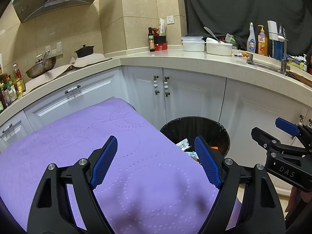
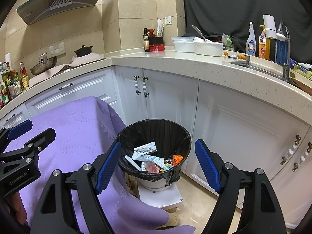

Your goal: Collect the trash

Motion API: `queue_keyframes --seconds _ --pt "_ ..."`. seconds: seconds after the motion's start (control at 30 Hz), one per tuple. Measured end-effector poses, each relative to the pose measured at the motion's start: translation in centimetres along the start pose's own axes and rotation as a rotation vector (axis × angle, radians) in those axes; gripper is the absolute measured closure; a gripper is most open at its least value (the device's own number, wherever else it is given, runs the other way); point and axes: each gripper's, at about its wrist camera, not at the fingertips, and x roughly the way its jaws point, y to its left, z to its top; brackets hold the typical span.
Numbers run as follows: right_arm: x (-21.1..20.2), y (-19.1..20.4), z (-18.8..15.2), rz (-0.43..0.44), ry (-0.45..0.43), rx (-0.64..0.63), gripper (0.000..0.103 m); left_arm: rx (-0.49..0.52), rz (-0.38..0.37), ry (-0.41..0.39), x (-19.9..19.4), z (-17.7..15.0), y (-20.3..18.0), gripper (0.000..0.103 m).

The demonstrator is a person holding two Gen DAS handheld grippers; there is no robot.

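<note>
Both grippers stand wide and hold nothing: the left gripper (image 1: 156, 161) hangs over the right part of the table covered in a lilac quilted cloth (image 1: 81, 148), and the right gripper (image 2: 158, 167) points down toward the round bin lined with a black plastic bag (image 2: 183, 134), which stands on a white box (image 2: 165, 197) on the floor just beside the table's right edge. The trash, a heap of torn white wrappers, an orange scrap and small packets (image 2: 154, 159), already lies inside the bin, and no loose piece shows on the visible part of the cloth. The collecting therefore looks finished or close to it. To end the step well, the person would best check the cloth's near edge, which the grippers hide, and the floor around the box for strays. Any further drop should be released over the bin's middle, clear of the bag's loose rim.
</note>
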Motion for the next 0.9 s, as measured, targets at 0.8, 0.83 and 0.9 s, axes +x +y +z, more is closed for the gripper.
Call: queue_keyframes --seconds 0.8,0.83,0.9 --pt "0.27 -0.28 0.25 -0.015 -0.004 -0.002 0.027 -0.011 -0.001 -0.001 0.38 0.18 -0.35 0.023" --pt "0.32 -0.35 0.29 -0.015 -0.005 -0.002 0.027 -0.011 -0.002 -0.001 0.38 0.19 -0.34 0.023" --pt "0.37 -0.38 0.28 -0.015 -0.005 -0.001 0.027 -0.013 -0.004 -0.001 0.40 0.21 -0.39 0.023"
